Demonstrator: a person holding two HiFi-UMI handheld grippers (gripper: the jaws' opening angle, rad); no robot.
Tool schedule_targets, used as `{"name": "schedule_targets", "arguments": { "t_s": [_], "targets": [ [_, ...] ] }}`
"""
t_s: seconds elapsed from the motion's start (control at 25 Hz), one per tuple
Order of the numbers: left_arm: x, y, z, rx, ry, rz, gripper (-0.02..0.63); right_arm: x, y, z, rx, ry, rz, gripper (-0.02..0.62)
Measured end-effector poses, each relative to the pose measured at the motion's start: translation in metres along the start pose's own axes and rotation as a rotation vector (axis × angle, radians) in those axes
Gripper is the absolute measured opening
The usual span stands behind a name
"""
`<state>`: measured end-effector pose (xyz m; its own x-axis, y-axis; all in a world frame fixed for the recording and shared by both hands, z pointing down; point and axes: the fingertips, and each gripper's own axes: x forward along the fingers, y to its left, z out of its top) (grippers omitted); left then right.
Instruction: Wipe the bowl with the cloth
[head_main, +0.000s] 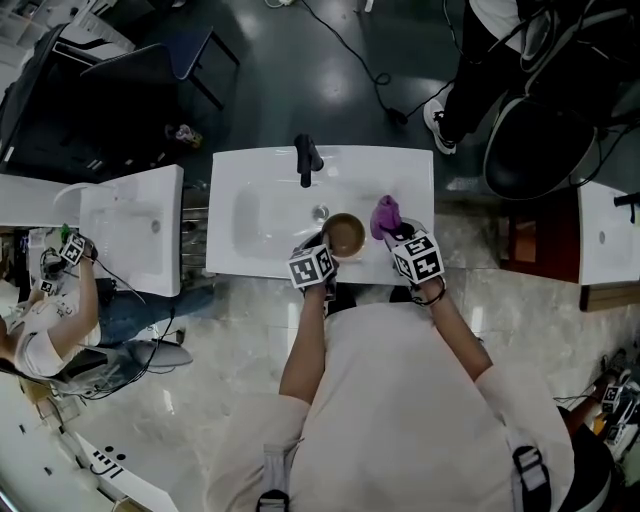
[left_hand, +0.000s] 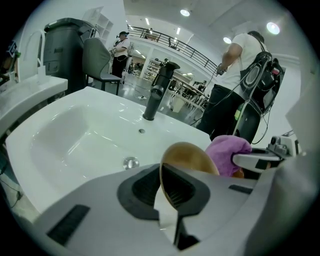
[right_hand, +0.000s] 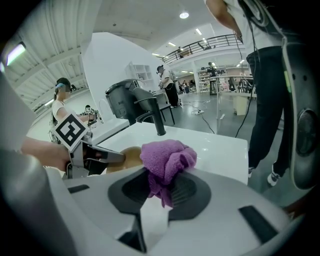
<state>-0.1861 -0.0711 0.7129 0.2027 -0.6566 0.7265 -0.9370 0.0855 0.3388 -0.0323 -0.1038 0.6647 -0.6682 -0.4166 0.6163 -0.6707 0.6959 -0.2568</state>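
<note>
Two handheld grippers meet over the front of a white washbasin (head_main: 262, 215), seen from above by the person's head camera. The left gripper (head_main: 326, 248) comes in from 6 o'clock and has its jaws closed on the near rim of a small brown bowl (head_main: 345, 235). The bowl sits over the basin at about 4 o'clock from the round metal drain (head_main: 320, 212). Whether it rests on the basin or is lifted off it cannot be told.

In the left gripper view, the left gripper (left_hand: 167, 189) has one jaw on each side of the thin wall of the bowl (left_hand: 189, 156), pressed tight against it. The bowl stands tilted up on edge.

The right gripper (head_main: 393, 230) holds a bunched purple cloth (head_main: 385, 214) at about 2 o'clock from the bowl, just beside its right rim. In the right gripper view, the right gripper (right_hand: 160, 186) has its jaws pinched on the lower folds of the cloth (right_hand: 167, 157), and the rest puffs out above them. The bowl (right_hand: 124, 155) shows past the cloth at 9 o'clock.

A black tap (head_main: 306, 158) stands at 12 o'clock on the basin's back edge. A second white washbasin (head_main: 130, 225) lies at 9 o'clock, with a seated person (head_main: 50, 325) beside it. Another person (head_main: 485, 60) stands at 1 o'clock on the dark floor.
</note>
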Motion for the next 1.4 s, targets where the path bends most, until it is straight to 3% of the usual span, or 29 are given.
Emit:
{"name": "schedule_targets", "arguments": {
  "t_s": [1.4],
  "targets": [
    [0.001, 0.002, -0.001, -0.002, 0.009, -0.01, 0.018, 0.007, 0.012, -0.002, -0.034, 0.02, 0.027, 0.074]
  ]
}}
